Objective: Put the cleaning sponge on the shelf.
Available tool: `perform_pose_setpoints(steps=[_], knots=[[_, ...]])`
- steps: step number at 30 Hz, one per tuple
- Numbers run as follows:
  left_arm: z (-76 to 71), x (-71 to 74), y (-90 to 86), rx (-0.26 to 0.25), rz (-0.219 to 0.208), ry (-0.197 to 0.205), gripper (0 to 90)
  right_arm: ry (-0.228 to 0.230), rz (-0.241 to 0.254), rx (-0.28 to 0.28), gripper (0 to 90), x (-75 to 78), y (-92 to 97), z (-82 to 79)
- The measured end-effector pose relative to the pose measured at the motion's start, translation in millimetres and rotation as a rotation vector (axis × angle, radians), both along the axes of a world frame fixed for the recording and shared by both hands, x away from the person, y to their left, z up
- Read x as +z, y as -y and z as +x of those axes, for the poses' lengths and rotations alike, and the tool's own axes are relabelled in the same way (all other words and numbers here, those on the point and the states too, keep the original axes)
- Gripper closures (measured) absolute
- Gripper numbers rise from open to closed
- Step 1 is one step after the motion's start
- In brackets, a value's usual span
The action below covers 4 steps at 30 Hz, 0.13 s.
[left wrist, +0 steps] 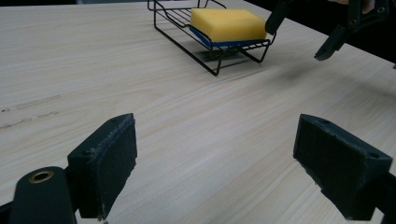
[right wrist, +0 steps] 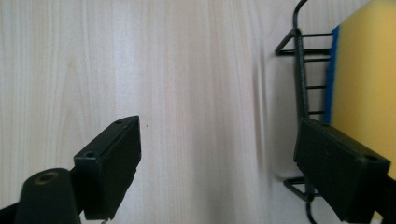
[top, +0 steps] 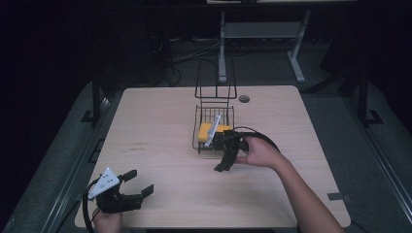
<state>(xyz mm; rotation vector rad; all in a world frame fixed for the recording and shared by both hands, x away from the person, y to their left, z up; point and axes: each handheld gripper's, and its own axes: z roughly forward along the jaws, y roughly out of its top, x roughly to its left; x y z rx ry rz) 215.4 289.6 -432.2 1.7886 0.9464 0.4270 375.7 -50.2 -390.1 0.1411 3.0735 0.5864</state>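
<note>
Wood table (top: 160,131) w/ wire rack (top: 214,127) on it.

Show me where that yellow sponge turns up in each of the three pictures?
High view: the yellow sponge lies in the black wire rack at mid-table.
Left gripper view: top centre, in the rack.
Right gripper view: right edge, its blue underside facing the rack's bars.
Shared landmark: the black wire rack.

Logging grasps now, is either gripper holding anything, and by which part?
Nothing is held. The left gripper and right gripper are both open, beside the yellow sponge in the black wire rack.
</note>
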Motion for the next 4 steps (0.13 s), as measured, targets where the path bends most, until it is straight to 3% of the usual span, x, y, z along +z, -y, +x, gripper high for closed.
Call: perform_pose_setpoints(steps=[4], knots=[[0.4,0.2,0.4,0.001,0.001,0.000,12.8,-0.001,0.005,-0.004,14.6,-4.4,4.6,-7.6]])
